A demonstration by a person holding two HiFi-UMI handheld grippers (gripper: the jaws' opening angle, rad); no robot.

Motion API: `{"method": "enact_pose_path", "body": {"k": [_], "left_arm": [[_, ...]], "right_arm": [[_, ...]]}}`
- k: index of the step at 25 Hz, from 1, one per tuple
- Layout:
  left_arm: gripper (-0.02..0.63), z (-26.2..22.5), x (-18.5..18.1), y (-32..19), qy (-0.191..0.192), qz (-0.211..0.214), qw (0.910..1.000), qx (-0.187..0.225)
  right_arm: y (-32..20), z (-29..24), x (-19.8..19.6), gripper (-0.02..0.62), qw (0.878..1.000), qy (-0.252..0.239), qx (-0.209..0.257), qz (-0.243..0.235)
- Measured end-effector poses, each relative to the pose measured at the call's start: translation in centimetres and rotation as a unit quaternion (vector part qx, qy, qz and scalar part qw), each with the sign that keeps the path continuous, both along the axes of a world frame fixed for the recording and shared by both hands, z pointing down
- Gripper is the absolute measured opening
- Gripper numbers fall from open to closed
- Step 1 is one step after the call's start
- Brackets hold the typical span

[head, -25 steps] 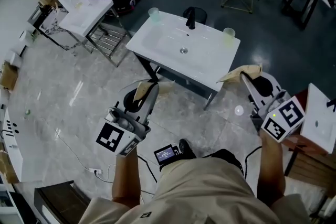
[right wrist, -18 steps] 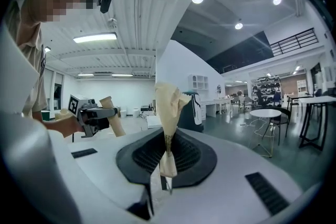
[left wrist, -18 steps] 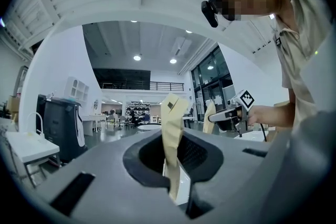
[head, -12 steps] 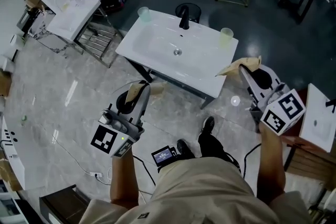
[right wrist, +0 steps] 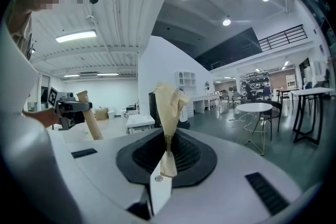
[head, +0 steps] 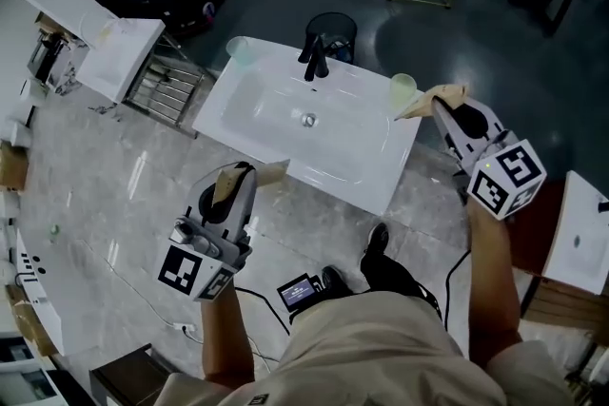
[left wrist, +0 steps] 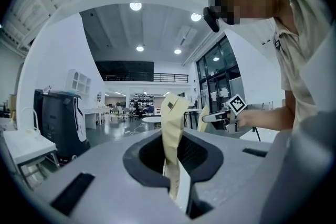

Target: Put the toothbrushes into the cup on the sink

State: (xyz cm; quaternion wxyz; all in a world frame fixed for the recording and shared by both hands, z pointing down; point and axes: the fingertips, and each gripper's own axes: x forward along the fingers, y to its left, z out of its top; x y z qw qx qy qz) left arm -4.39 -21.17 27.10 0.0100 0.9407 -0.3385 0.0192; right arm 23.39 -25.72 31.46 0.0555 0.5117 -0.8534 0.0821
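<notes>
We have both claws closed almost fully, each pinching a toothbrush in tan paper wrapping. The left gripper [head: 245, 176] holds the left toothbrush [head: 270, 171] off the sink's [head: 357, 162] near edge, with the wrapper tip reaching toward that edge. The right gripper [head: 443, 106] holds the right toothbrush [head: 426, 100] at the sink's far right corner, just beside the cup [head: 403, 88] standing there. A second cup [head: 240, 48] stands at the far left corner, and the black faucet [head: 315, 60] is between them.
</notes>
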Motion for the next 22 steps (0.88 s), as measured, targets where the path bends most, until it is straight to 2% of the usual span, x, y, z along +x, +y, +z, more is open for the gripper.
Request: {"method": "enact_pose_path", "body": {"k": [3, 7, 10, 14, 22], "left_arm": [[0.035, 1.3, 1.6, -2.7, -0.002, -0.005, 0.9999, -0.016], [0.035, 4.2, 2.4, -5.8, -0.035, -0.029, 0.9983, -0.037], [0.035, 5.6, 3.4, -7.5, -0.043, -0.037, 0.9972, -0.048], [0.035, 7.3, 4.6, -8.9, -0.046, -0.044, 0.9961, -0.06], [0.035, 9.2, 5.7, -10.0, -0.052, -0.057, 0.994, -0.077]], "right_arm": [[-4.4, 2.7, 2.9, 0.029, 1.0, 0.001, -0.015, 0.012], [-9.6, 7.1, 5.7, 0.029, 0.999, -0.004, -0.041, 0.021], [-12.6, 10.1, 7.0, 0.029, 0.998, -0.007, -0.057, 0.023], [-15.4, 14.4, 7.7, 0.029, 0.997, 0.001, -0.081, 0.019], [-17.5, 21.1, 7.4, 0.029, 0.99, 0.009, -0.138, 0.0]]}}
